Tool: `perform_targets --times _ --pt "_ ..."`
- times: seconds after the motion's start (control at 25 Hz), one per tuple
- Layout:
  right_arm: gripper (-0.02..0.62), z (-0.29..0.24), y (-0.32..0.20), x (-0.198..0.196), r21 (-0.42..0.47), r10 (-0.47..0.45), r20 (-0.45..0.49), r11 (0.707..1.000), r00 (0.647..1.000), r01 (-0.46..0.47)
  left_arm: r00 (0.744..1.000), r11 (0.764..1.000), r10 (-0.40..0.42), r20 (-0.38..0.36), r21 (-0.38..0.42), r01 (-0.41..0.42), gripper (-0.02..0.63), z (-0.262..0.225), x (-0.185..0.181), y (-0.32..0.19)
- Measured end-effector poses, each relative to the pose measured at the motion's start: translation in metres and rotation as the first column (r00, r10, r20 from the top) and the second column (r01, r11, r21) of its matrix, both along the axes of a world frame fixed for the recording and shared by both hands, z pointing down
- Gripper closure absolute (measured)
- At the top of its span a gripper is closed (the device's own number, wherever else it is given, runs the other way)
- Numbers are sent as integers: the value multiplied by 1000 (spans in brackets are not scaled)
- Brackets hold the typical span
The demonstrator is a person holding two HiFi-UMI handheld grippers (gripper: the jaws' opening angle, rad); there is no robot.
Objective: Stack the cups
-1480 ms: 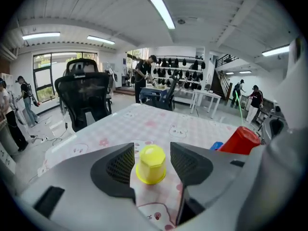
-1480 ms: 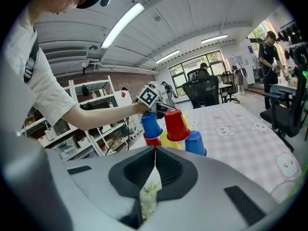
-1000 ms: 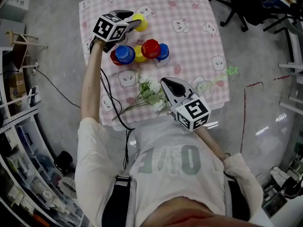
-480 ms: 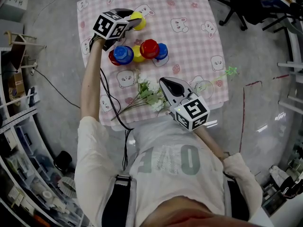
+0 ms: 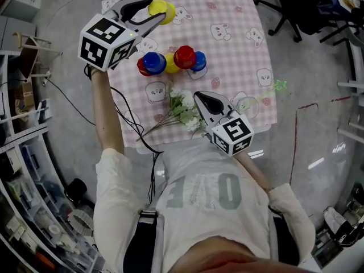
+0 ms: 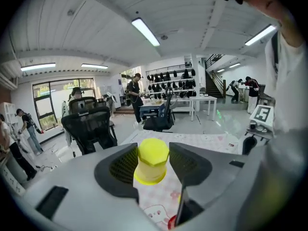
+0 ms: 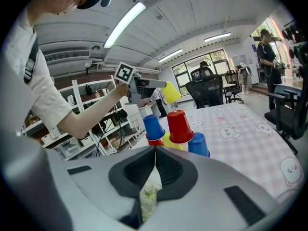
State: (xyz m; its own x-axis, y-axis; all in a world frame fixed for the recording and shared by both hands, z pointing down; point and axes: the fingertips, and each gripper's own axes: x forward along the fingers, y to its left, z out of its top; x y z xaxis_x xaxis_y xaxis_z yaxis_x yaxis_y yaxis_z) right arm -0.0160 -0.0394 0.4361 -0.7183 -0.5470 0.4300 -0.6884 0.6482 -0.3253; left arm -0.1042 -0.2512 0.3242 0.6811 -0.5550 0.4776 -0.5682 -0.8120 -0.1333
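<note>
My left gripper (image 5: 157, 11) is raised above the far left of the pink checked table (image 5: 239, 16), shut on an upside-down yellow cup (image 5: 161, 10). In the left gripper view the yellow cup (image 6: 153, 160) sits between the two pads of that gripper (image 6: 153, 166). Below it a cluster of upside-down cups stands on the cloth: a red cup (image 5: 185, 56), a blue cup (image 5: 153, 62), a second blue cup (image 5: 198, 60) and a yellow one (image 5: 170, 63). My right gripper (image 5: 197, 96) is shut with nothing in it near the table's front edge, pointing at the red cup (image 7: 179, 126).
A bunch of white artificial flowers (image 5: 179, 110) lies on the cloth beside the right gripper, and a green sprig (image 5: 267, 90) lies to the right. An office chair (image 5: 296, 4) stands beyond the table's right side. Shelving (image 5: 23, 169) lines the left.
The left gripper has risen from the tabletop with the yellow cup in it, now larger and further left in the head view. The right gripper has stayed put.
</note>
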Motion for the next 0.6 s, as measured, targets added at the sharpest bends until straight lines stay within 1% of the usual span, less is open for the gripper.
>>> perform_targets --times 0.08,0.2,0.32,0.36,0.48,0.6 --pt "566 -2 4 -2 6 -7 2 1000 1000 7 999 999 39 25 -18 -39 387 -11 7 29" --pt "566 -5 9 -4 16 -19 5 1000 1000 19 993 994 92 76 -59 -88 387 -6 17 66" --pt "566 -8 14 -4 28 -26 6 999 1000 26 987 990 109 116 -98 -98 387 10 18 87" --pt "566 -9 15 -4 31 -27 5 999 1000 27 988 989 109 112 -112 -96 387 15 17 92" --pt "566 -10 17 -2 37 -27 0 999 1000 27 993 985 98 63 -147 -88 386 19 14 101" --pt "566 -11 18 0 44 -25 -3 999 1000 25 996 989 79 30 -128 -75 385 13 11 104"
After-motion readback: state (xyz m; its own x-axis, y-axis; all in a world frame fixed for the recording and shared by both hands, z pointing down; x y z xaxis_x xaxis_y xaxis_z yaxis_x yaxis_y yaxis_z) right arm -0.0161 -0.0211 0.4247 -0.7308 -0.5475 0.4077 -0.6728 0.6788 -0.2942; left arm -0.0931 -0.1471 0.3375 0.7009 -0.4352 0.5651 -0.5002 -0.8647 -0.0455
